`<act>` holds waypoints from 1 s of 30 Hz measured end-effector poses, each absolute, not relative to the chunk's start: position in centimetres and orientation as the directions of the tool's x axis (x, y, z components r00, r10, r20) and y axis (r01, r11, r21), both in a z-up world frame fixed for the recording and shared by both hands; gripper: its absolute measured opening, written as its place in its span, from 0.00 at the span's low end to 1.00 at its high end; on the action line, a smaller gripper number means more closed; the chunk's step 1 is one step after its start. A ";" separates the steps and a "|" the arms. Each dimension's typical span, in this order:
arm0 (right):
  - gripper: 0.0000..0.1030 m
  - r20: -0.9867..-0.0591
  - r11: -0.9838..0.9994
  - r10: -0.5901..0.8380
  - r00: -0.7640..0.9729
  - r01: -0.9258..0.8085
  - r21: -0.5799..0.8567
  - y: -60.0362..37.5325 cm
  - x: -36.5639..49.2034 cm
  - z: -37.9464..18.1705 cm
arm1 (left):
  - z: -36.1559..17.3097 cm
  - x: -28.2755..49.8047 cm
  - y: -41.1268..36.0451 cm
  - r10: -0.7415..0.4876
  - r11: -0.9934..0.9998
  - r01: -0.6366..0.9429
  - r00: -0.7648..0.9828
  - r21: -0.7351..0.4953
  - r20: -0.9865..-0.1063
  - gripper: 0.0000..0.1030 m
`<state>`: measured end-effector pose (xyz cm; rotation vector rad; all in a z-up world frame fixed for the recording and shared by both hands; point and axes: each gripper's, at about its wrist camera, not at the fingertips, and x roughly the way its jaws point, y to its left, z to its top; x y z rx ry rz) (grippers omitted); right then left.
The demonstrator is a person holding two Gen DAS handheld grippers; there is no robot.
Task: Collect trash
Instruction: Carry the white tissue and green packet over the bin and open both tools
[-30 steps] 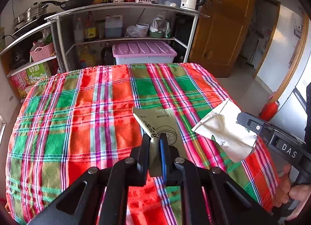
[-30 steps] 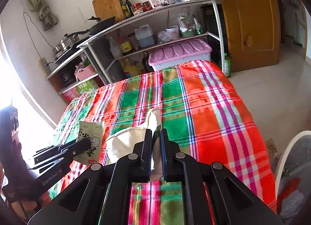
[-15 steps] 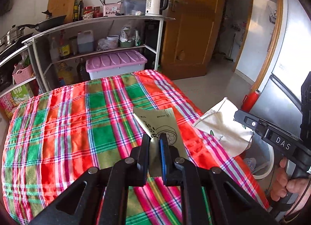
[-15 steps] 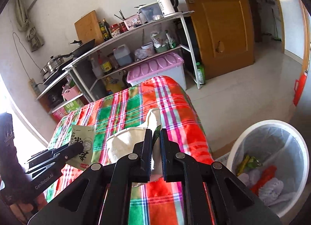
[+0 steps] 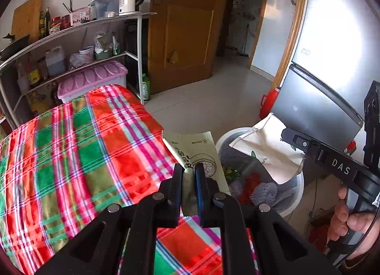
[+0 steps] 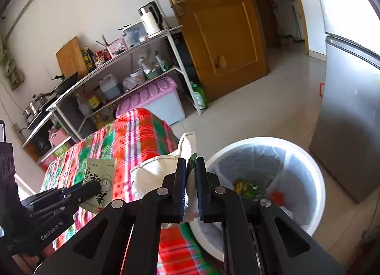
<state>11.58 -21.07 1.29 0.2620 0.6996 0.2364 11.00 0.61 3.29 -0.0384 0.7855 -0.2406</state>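
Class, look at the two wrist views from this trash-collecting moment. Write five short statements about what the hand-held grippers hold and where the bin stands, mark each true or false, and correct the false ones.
1. The left hand-held gripper is shut on the green packet. True.
2. The right hand-held gripper is open and carries nothing. False: it is shut on the white paper bag.
3. The trash bin is empty. False: it already holds green, red and pale scraps.
4. The bin is lined with a plastic bag. True.
5. The wooden door behind the shelf stands wide open. False: it is closed.
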 end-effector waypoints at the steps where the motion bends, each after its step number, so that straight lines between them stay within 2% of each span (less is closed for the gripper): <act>1: 0.08 -0.602 0.943 0.287 0.745 -0.109 0.315 -22.0 11.5 1.2 | 3.1 11.2 -0.3 -0.239 0.969 0.214 0.674 -0.125 -0.698 0.11; 11: 0.08 -0.671 0.966 0.156 0.725 0.030 0.257 -28.7 11.6 -1.7 | 0.3 13.7 -7.5 -0.307 0.939 0.312 0.582 -0.142 -0.753 0.11; 18: 0.08 -0.728 0.971 0.116 0.676 0.078 0.227 -31.3 12.3 -4.9 | -2.0 14.7 -10.4 -0.272 0.940 0.325 0.541 -0.100 -0.796 0.11; 25: 0.08 -0.758 0.971 0.117 0.641 0.084 0.222 -32.6 13.2 -6.7 | -3.5 15.7 -11.4 -0.265 0.943 0.311 0.500 -0.115 -0.825 0.11; 27: 0.10 -0.763 0.973 0.115 0.636 0.084 0.217 -32.7 13.5 -7.1 | -3.8 15.8 -11.6 -0.263 0.944 0.307 0.491 -0.117 -0.831 0.13; 30: 0.11 -0.772 0.972 0.137 0.621 0.067 0.226 -32.5 13.9 -7.5 | -3.9 15.9 -11.7 -0.255 0.947 0.302 0.489 -0.113 -0.834 0.23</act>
